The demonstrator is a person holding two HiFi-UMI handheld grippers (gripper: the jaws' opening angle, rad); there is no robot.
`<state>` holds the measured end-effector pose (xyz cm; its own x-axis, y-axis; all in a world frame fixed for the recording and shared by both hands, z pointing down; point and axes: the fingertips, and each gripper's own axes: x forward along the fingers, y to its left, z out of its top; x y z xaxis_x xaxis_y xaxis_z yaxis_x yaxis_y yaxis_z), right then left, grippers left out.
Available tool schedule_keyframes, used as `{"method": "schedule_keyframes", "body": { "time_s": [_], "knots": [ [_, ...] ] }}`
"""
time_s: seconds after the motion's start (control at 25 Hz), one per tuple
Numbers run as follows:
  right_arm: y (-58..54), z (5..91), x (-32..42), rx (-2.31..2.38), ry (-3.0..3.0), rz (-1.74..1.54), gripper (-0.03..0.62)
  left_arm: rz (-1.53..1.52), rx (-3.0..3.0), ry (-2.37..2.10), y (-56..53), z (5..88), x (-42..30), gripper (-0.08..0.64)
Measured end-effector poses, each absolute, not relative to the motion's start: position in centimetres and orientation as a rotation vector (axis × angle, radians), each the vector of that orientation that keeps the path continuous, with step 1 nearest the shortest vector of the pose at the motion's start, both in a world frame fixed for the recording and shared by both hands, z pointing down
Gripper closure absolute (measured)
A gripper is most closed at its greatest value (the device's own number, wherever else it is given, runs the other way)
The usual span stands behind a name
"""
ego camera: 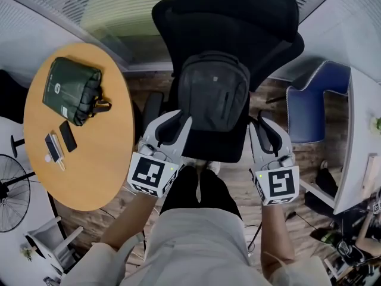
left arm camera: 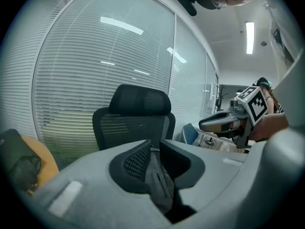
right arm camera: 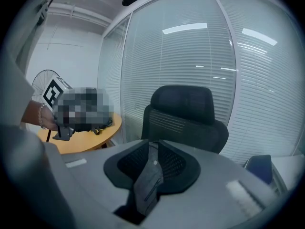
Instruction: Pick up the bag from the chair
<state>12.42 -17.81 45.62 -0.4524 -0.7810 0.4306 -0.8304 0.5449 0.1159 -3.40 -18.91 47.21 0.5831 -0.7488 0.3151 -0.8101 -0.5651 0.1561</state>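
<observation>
Your forearms come in from the bottom of the head view, roughly parallel, one on each side of your lap, wrists straight. Your left gripper (ego camera: 183, 119) points forward and a bit down, marker cube (ego camera: 152, 174) facing up, tips at the lower left edge of the grey bag (ego camera: 213, 91); can't tell whether they touch or stop just short. Your right gripper (ego camera: 257, 124) mirrors it, tips just beside the bag's lower right edge. The bag stands upright on the seat of the black chair (ego camera: 238, 16) and leans on the backrest, between the two grippers. In the left gripper view the jaws stand a narrow gap apart, with grey bag fabric showing in the gap and no clear pinch. It's the same in the right gripper view: a narrow gap between the jaws, a strip of grey fabric with a zipper showing in it, pads not clearly pressing. Both gripper views face the chair's backrest and headrest. A round wooden table (ego camera: 107, 154) sits to your left, well apart from the chair, with a green pouch (ego camera: 72, 88) and a phone (ego camera: 67, 136) on it. A blue chair (ego camera: 306, 109) is off to the right.
</observation>
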Motion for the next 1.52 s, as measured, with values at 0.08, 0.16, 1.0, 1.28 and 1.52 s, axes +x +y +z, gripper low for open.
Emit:
{"method": "schedule_keyframes", "body": {
  "time_s": [0.08,0.16,1.0,1.28,1.52],
  "knots": [
    [-18.3,46.3,12.5,1.306,-2.342,0.154,0.528,0.320,2.523,-1.279,-19.4,48.1,-3.4,0.495],
    [-18.8,47.1,12.6,1.304,-2.334,0.156,0.526,0.331,2.516,-1.276,-19.8,48.9,-3.4,0.494],
    [-22.0,56.3,14.2,1.328,-2.241,0.197,0.517,0.440,2.420,-1.321,-22.9,57.3,-5.7,0.469],
    [-22.7,59.1,14.8,1.311,-2.222,0.231,0.508,0.483,2.389,-1.319,-24.2,60.3,-5.8,0.465],
    [-23.3,61.1,15.5,1.296,-2.206,0.257,0.494,0.540,2.367,-1.304,-25.0,63.0,-5.6,0.446]
  ]
}}
